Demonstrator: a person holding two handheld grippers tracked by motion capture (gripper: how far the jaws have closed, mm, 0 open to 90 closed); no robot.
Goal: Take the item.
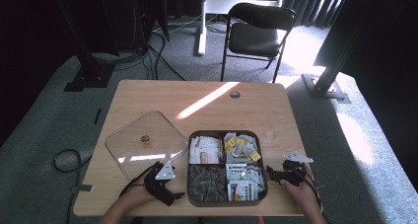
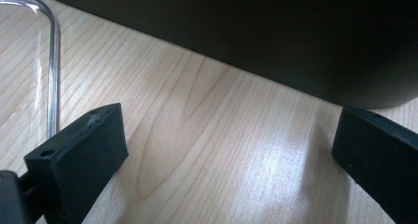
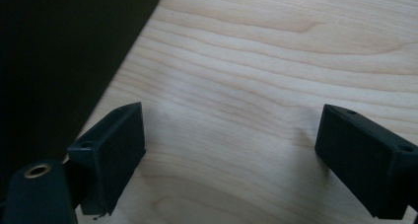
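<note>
Box [image 1: 227, 166], dark, square, four-compartment, full of tea sachets, sits at worktop's near edge; clear square plastic lid [image 1: 146, 143] lies flat just left of it. Left gripper [image 1: 173, 193] and right gripper [image 1: 269, 170] flank it, both jaws apart, empty. Likely next: grip lid edge, needs a low approach.

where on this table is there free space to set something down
Free: the far strip of the table beyond the clear lid and the divided box, and the right side past the box. Crowded: the near edge, with left gripper, box and right gripper.
</note>
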